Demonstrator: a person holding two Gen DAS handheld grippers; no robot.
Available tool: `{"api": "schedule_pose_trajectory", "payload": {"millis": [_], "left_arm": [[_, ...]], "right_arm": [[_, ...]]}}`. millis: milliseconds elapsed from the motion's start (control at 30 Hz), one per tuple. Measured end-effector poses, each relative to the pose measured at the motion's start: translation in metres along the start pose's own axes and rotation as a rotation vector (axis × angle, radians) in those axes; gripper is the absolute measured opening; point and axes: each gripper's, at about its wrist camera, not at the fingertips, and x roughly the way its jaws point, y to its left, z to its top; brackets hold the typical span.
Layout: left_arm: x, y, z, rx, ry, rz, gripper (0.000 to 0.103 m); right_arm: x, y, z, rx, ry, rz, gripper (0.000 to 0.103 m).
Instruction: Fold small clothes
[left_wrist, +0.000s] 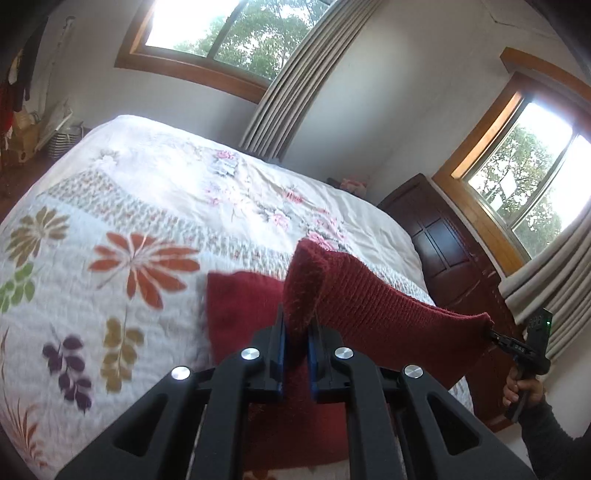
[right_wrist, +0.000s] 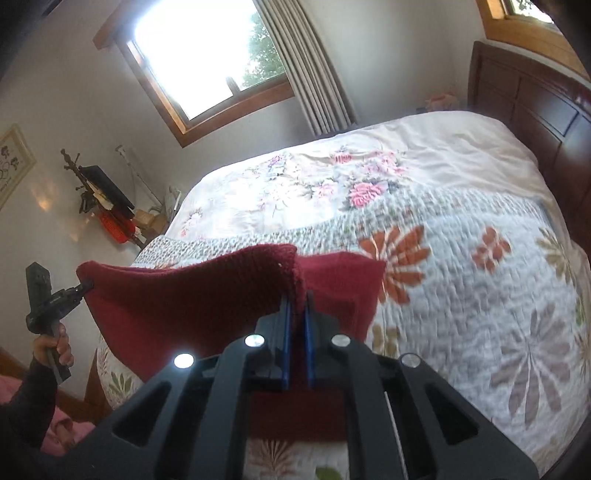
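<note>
A dark red knitted garment (left_wrist: 373, 299) hangs stretched in the air above the bed, held at two corners. My left gripper (left_wrist: 298, 317) is shut on one corner of it, the knit bunched between the blue pads. The right gripper (left_wrist: 496, 334) shows at the far right of the left wrist view, pinching the other corner. In the right wrist view the right gripper (right_wrist: 298, 301) is shut on the red garment (right_wrist: 192, 295), and the left gripper (right_wrist: 83, 286) grips the far corner at left. The lower part of the garment drapes onto the quilt.
A floral quilt (left_wrist: 122, 236) covers the bed (right_wrist: 461, 266). A dark wooden headboard (right_wrist: 535, 110) stands at one end. Curtained windows (left_wrist: 221, 33) line the walls. A coat rack (right_wrist: 96, 195) with bags stands by the wall. A person's hand (right_wrist: 50, 345) and dark sleeve hold the left gripper's handle.
</note>
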Motion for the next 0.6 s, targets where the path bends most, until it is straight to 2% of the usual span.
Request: {"api": "schedule_pose_trajectory", "payload": {"millis": [100, 267, 367, 600], "left_arm": [[0.025, 0.009, 0.020, -0.009, 0.015, -0.007, 0.009], [0.079, 0.032, 0.051, -0.057, 0.083, -0.015, 0.009], [0.116, 0.047, 0.066, -0.099, 0.131, -0.013, 0.009], [0.172, 0.071, 0.085, -0.167, 0.217, -0.005, 0.009]], "right_arm": [[0.026, -0.009, 0.024, 0.005, 0.020, -0.005, 0.005], [0.085, -0.031, 0.060, 0.034, 0.092, -0.024, 0.005], [0.117, -0.046, 0.073, 0.067, 0.131, -0.036, 0.005], [0.161, -0.066, 0.093, 0.083, 0.180, -0.055, 0.005]]}}
